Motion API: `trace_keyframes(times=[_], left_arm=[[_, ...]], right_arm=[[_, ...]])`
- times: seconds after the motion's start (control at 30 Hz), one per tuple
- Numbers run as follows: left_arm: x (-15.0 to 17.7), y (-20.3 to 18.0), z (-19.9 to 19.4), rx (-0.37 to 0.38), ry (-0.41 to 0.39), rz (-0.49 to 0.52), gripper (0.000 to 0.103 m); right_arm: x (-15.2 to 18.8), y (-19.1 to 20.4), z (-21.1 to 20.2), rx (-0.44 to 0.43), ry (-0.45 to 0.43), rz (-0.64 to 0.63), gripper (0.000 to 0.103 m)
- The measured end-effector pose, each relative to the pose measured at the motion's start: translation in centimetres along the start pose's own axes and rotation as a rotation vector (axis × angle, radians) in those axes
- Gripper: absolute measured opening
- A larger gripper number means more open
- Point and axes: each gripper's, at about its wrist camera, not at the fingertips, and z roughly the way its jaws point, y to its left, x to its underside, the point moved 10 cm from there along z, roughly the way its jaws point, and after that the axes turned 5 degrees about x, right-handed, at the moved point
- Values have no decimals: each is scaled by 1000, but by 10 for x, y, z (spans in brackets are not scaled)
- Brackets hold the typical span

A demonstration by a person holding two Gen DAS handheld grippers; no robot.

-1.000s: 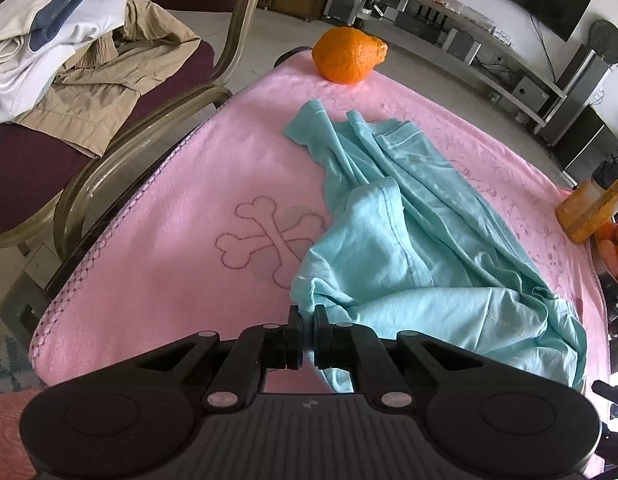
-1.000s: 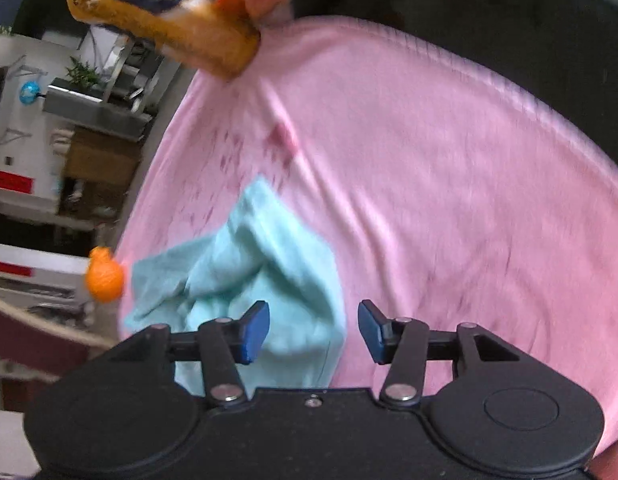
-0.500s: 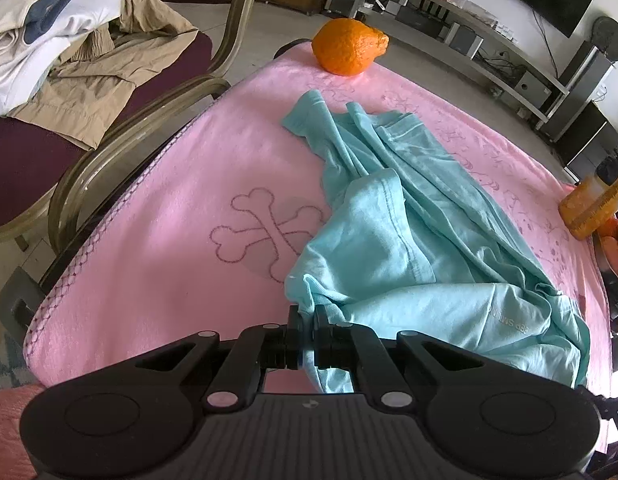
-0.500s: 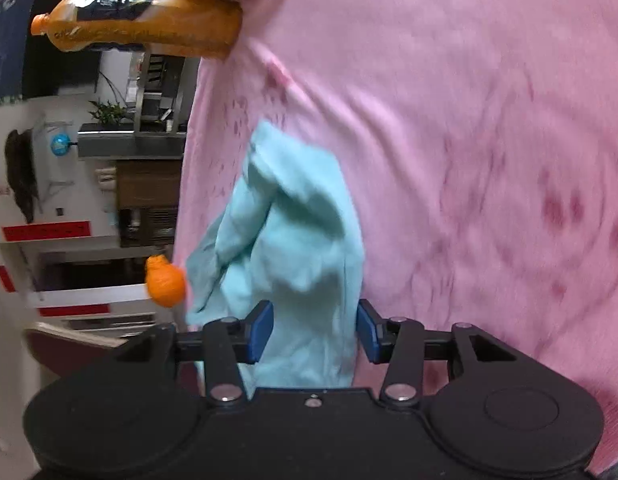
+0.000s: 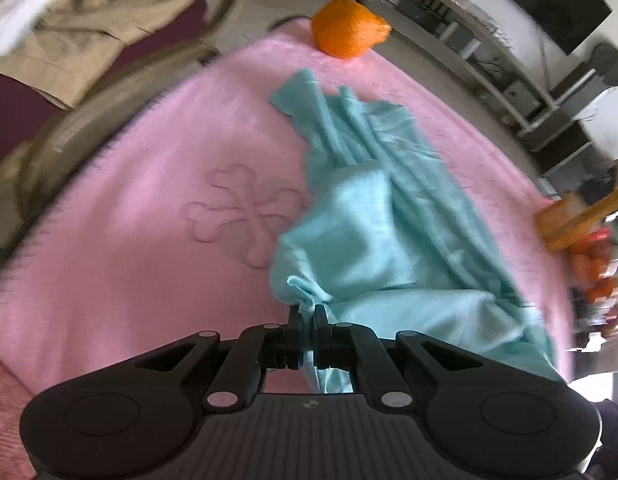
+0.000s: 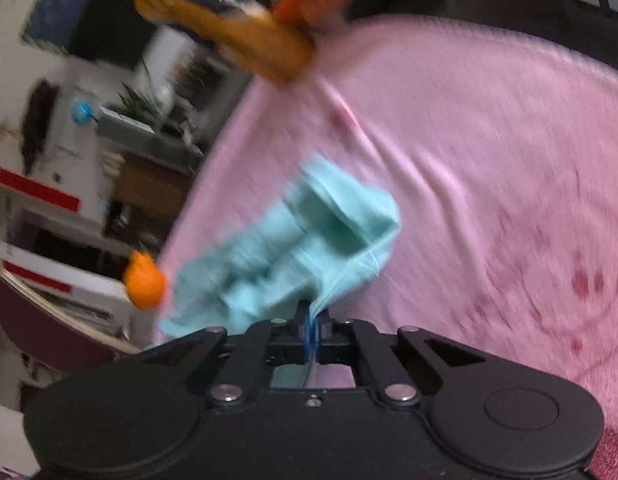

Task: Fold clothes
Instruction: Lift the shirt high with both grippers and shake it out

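A crumpled teal garment [image 5: 389, 240] lies on a table covered by a pink cloth [image 5: 129, 240]. My left gripper [image 5: 307, 312] is shut on the garment's near edge, low in the left wrist view. In the right wrist view the same teal garment [image 6: 309, 248] is bunched and blurred. There my right gripper [image 6: 312, 316] is shut on another edge of it, and the fabric rises from the closed fingers. The pink cloth [image 6: 489, 160] fills the right of that view.
An orange fruit [image 5: 347, 28] sits at the table's far end. An orange bottle [image 6: 229, 36] and several oranges [image 5: 593, 264] stand at the right side. A chair with beige and white clothes [image 5: 81, 28] is to the left.
My right gripper was open around the teal fabric and has now shut on its edge. The left gripper stayed shut on the garment and shifted slightly; both views blur with motion.
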Motion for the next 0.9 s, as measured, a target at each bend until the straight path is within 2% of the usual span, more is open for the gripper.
trace_keyframes(times=[0.1,0.2,0.27,0.33,0.4,0.43,0.57,0.7,0.77,0.8,0.87,0.9], left_arm=[[-10,-18,-10,103,14,-44,2],[-55,-70,-84,262,-143,-36,2],[-82,-102,-146,368,-275,-17,2],[-95,-125,-217,464,-418,19,2],[-96,-140,-282,540,-545,53,2],[-93,-146,-311,571,-603,70,2],[-68,-156,-383,656,-700,104,2],[-52,-156,-423,699,-791,120,2],[-49,-158,-423,687,-799,124,2],[-50,-160,-414,638,-787,140,2],[-59,-161,-385,579,-710,140,2],[-63,-162,-371,546,-673,141,2]], right_arm=[[-19,35,-18,-53,-4,42,2],[-46,92,-57,-138,-63,52,2],[-64,135,-106,-226,-130,9,2],[-78,174,-163,-322,-213,-42,2],[-86,210,-225,-423,-307,-100,2],[-83,215,-245,-447,-331,-120,2],[-69,237,-326,-541,-429,-203,2],[-54,258,-407,-634,-526,-287,2],[-45,262,-425,-630,-550,-335,2],[-45,264,-420,-591,-542,-364,2],[-46,269,-409,-513,-525,-419,2],[-49,268,-398,-499,-488,-399,2]])
